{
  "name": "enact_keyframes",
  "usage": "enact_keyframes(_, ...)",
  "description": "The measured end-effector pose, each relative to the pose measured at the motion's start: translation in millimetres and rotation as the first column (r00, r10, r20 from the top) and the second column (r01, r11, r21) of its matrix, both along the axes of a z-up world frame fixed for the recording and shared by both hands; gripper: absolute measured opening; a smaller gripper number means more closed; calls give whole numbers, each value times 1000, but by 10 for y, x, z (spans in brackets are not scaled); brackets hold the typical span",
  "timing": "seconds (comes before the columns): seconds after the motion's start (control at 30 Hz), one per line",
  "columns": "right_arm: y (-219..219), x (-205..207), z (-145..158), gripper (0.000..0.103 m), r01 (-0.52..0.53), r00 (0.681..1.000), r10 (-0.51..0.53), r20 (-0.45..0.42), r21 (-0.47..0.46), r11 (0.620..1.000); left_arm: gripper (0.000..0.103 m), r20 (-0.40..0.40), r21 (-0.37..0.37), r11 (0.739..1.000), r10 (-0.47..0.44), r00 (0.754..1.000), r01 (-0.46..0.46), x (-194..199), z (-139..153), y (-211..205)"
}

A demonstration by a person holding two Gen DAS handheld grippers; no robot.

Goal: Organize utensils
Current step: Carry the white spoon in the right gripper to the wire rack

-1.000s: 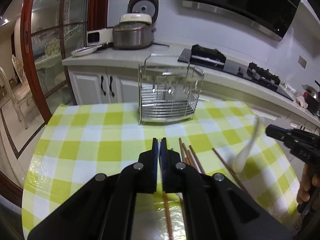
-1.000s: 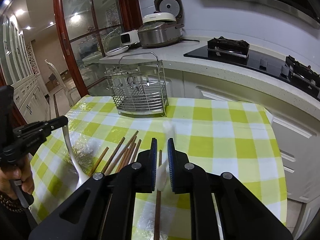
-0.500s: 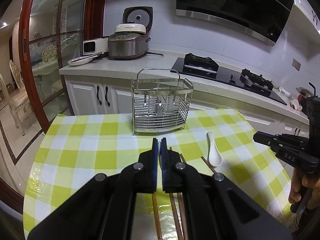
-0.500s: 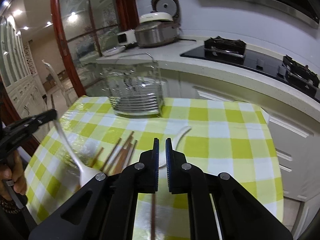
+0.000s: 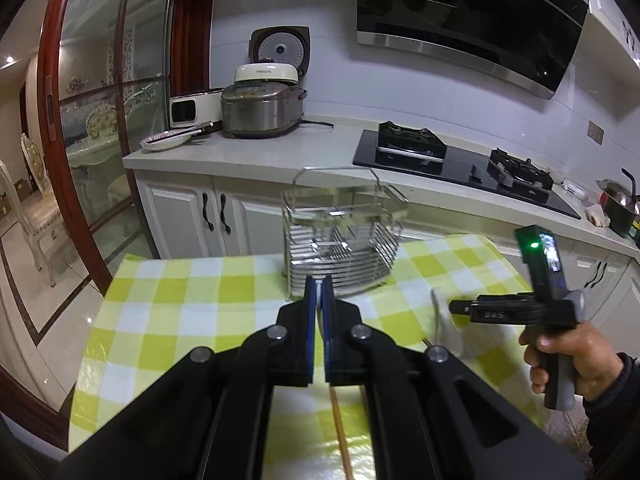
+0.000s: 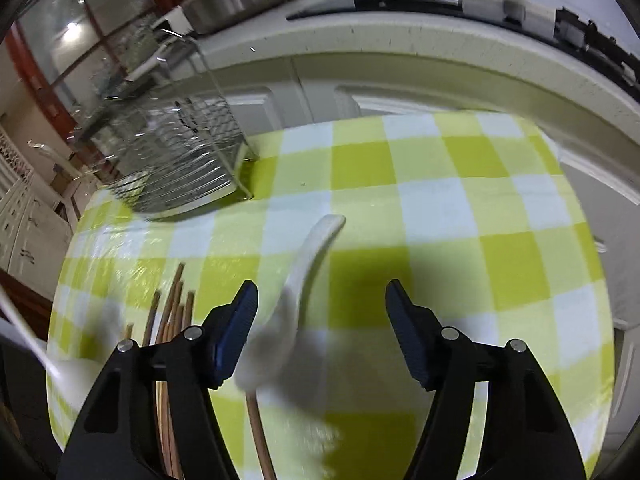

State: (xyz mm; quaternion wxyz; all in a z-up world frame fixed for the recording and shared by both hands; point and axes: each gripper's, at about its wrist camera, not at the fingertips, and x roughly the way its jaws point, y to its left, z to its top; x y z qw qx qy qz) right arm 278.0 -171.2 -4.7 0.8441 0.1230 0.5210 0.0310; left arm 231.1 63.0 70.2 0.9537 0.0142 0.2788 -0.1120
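Observation:
A white ceramic spoon [image 6: 304, 276] lies on the green checked table, handle pointing away. My right gripper [image 6: 322, 304] is open, its jaws on either side of the spoon, low over it. The spoon also shows blurred in the left wrist view [image 5: 442, 320], just in front of the right gripper [image 5: 456, 306]. My left gripper [image 5: 319, 296] is shut; a second white spoon [image 6: 36, 350] hangs from it at the left edge of the right wrist view. Several wooden chopsticks [image 6: 172, 312] lie left of the spoon. The wire utensil rack [image 5: 340, 236] stands at the table's far edge.
A kitchen counter [image 5: 280, 152] runs behind the table with a rice cooker [image 5: 260, 108], a plate and a gas hob [image 5: 412, 146]. A glass door with a red frame [image 5: 52, 120] is on the left. The table edge [image 6: 580, 200] drops off to the right.
My right gripper has opened and dropped low over the spoon on the table. My left gripper has risen and pulled back, staying shut.

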Motion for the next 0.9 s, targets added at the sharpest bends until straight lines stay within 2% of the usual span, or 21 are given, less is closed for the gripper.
enact_keyframes(0.13, 67, 221, -158, 55, 3, 999, -4, -42, -42, 999, 3, 1, 4, 1000, 0, 1000, 0, 133, 7, 57)
enact_keyframes(0.23, 84, 295, -226, 44, 5, 999, -9, -44, -89, 996, 3, -1, -1, 1000, 1, 1000, -1, 191, -13, 100)
enact_keyframes(0.27, 82, 303, -223, 36, 1, 999, -4, -38, -83, 997, 3, -1, -3, 1000, 1, 1000, -1, 203, -17, 114)
enact_keyframes(0.3, 71, 303, -222, 23, -2, 999, 0, -33, -66, 998, 3, -3, -5, 1000, 2, 1000, -2, 216, -23, 128)
enact_keyframes(0.37, 53, 297, -201, 12, -3, 1000, 2, -18, -55, 998, 3, -6, -7, 1000, 0, 1000, -1, 234, -32, 136)
enact_keyframes(0.6, 18, 98, 227, 10, -11, 994, 18, 104, -70, 997, 3, 7, -13, 1000, 2, 1000, -1, 230, 31, 123)
enact_keyframes(0.9, 44, -140, 976, 9, -44, 966, 58, 252, -58, 997, 3, 60, -4, 1000, 16, 998, -16, 283, 315, 31)
